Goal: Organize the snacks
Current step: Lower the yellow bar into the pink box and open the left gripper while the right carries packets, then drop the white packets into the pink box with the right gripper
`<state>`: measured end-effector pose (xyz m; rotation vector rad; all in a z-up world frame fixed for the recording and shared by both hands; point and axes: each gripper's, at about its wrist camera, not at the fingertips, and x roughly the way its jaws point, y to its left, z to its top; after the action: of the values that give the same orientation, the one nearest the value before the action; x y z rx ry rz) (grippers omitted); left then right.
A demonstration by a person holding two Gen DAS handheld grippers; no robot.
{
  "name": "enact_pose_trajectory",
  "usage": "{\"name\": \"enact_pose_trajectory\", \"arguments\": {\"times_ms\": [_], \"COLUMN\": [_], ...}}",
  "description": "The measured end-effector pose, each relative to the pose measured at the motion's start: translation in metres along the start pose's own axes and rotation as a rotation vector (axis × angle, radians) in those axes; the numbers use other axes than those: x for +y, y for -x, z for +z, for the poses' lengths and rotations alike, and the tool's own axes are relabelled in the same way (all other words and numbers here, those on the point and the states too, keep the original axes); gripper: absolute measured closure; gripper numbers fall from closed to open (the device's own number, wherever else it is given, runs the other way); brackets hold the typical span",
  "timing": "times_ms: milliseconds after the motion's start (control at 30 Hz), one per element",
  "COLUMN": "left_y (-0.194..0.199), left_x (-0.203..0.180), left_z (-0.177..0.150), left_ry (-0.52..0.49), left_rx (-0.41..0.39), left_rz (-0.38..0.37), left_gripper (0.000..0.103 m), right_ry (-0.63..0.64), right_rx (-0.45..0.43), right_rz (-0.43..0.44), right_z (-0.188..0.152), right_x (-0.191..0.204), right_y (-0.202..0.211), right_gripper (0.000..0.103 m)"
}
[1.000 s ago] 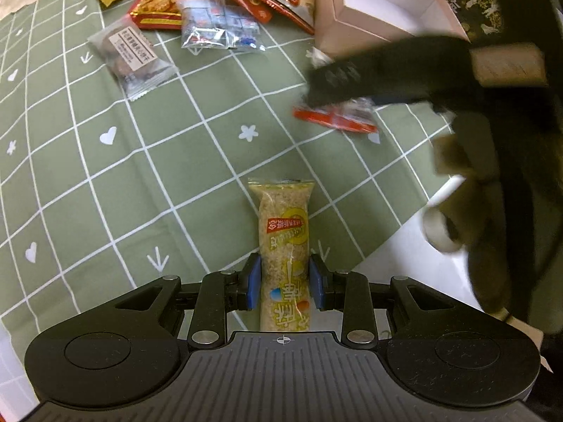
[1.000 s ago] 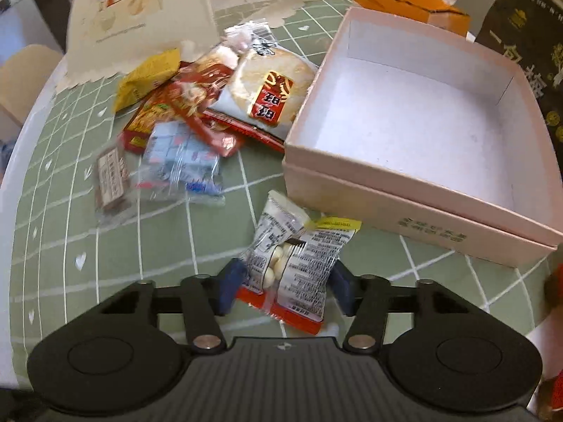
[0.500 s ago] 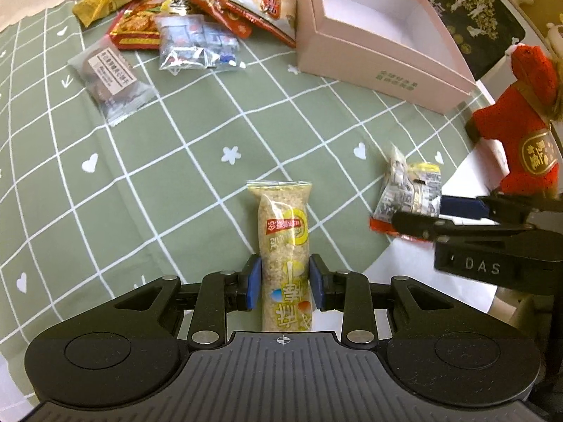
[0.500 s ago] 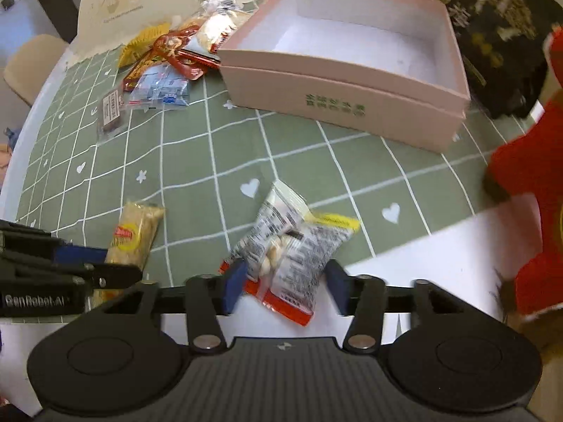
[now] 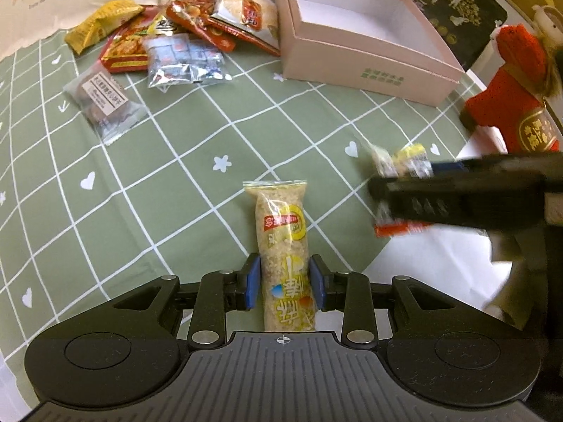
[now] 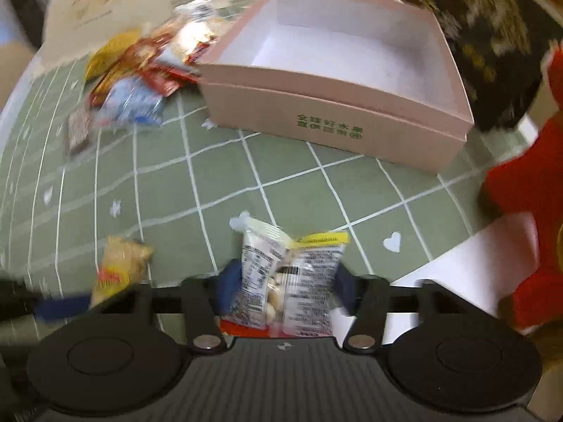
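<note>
Each hand-held gripper is gripping a snack, left [image 5: 284, 281] the rice bar [image 5: 284, 246], right [image 6: 281, 290] the nut packets [image 6: 286, 274]; both should be clearing the pink box's [image 6: 334, 123] wall before letting go.

A table at home, set with snacks.
A green checked tablecloth [image 5: 147, 183] with hearts, loose snack packets [image 5: 183, 59], a pink gift box [image 6: 337, 119] and a red plush toy [image 5: 517, 105] suggest a household.

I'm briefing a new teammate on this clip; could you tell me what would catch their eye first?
Each gripper is shut on a snack: the left gripper on a long rice bar, the right gripper on a peanut packet. Ahead sits an open, empty pink box on the green checked cloth, with a heap of snacks to its left.
</note>
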<state>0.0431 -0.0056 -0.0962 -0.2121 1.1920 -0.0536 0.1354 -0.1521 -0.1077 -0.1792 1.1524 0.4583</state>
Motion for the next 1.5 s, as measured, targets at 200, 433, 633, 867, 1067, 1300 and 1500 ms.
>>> {"name": "enact_pose_trajectory", "arguments": {"times_ms": [200, 433, 633, 867, 1067, 1300, 1500], "left_y": [-0.001, 0.052, 0.07, -0.055, -0.016, 0.014, 0.015], "left_x": [0.006, -0.001, -0.035, -0.039, -0.005, 0.076, 0.116], "left_z": [0.006, 0.074, 0.189, 0.253, 0.237, 0.158, 0.071], "left_ry": [0.045, 0.014, -0.081, 0.022, 0.07, 0.279, 0.469], "left_rx": [0.01, -0.205, -0.392, -0.212, -0.351, -0.316, -0.228], "left_rz": [-0.027, -0.243, -0.264, -0.235, -0.23, -0.114, -0.115], "left_gripper": [0.07, 0.07, 0.07, 0.07, 0.07, 0.07, 0.07], "right_ry": [-0.044, -0.064, -0.069, -0.075, -0.096, -0.072, 0.004], "right_rx": [0.024, -0.121, -0.28, -0.306, -0.259, -0.208, -0.2], "right_rz": [0.061, 0.074, 0.012, -0.034, -0.004, 0.015, 0.196], "right_z": [-0.008, 0.026, 0.071, 0.097, 0.127, 0.162, 0.205], "right_x": [-0.026, -0.058, -0.084, -0.094, -0.1, -0.072, -0.015], "right_y": [0.026, 0.085, 0.112, 0.098, 0.054, 0.019, 0.01], "right_gripper": [0.053, 0.053, 0.053, 0.053, 0.052, 0.045, 0.029]}}
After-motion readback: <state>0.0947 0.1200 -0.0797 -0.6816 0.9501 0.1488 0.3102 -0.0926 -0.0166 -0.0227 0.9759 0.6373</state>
